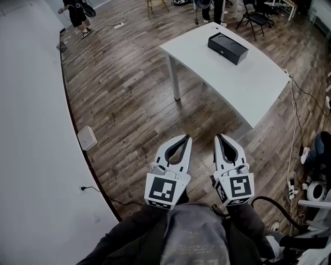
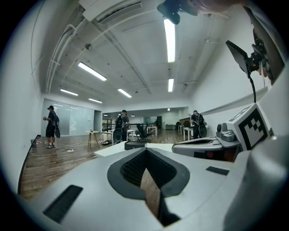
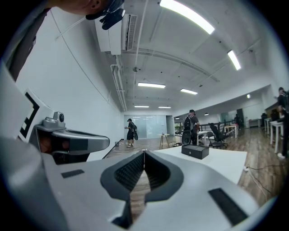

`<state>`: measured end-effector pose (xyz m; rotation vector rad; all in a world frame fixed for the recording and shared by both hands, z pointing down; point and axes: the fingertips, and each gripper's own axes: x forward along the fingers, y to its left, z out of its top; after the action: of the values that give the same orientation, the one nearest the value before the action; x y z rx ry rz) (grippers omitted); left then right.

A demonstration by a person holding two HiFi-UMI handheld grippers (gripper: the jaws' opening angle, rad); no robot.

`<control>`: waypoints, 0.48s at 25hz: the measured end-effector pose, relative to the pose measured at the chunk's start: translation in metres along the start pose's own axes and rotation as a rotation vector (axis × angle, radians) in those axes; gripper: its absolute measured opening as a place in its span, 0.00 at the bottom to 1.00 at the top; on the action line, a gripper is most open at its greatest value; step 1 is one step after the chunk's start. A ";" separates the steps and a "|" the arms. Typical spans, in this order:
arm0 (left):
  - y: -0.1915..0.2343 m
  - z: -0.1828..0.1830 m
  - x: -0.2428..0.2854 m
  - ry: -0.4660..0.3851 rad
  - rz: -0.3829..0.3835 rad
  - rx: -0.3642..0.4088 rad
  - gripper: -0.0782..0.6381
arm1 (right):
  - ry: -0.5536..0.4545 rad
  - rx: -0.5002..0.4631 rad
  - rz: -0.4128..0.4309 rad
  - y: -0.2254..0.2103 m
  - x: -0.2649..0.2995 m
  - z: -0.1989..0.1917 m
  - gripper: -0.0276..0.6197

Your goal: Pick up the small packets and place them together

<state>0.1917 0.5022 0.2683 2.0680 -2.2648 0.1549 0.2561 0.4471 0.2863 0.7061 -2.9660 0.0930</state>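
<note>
No small packets show in any view. My left gripper (image 1: 187,136) and right gripper (image 1: 217,136) are held side by side close to the person's body, above the wooden floor, both pointing at a white table (image 1: 232,77). Each one is shut with its tips meeting and nothing between them. A black box (image 1: 227,48) lies on the far part of that table. In the left gripper view my left gripper (image 2: 145,149) is shut, with the black box (image 2: 135,145) beyond it. The right gripper view shows my right gripper (image 3: 144,151) shut, and the black box (image 3: 195,151) on the table (image 3: 216,160).
A long white wall (image 1: 31,129) runs along the left, with a small white device (image 1: 87,138) on the floor at its foot. Cables (image 1: 295,134) trail along the right. A person (image 1: 77,15) stands far left, and a folding chair (image 1: 256,18) stands beyond the table.
</note>
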 end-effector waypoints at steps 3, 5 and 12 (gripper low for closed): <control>0.024 0.002 0.002 -0.003 -0.001 0.010 0.11 | -0.015 -0.012 -0.001 0.013 0.021 0.008 0.05; 0.038 0.004 0.004 -0.011 0.005 0.009 0.11 | -0.019 -0.036 0.005 0.020 0.033 0.011 0.05; 0.065 0.003 0.019 -0.014 0.019 -0.008 0.11 | -0.031 -0.041 -0.006 0.013 0.061 0.021 0.05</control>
<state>0.1257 0.4887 0.2659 2.0511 -2.2899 0.1323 0.1943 0.4296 0.2712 0.7174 -2.9853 0.0207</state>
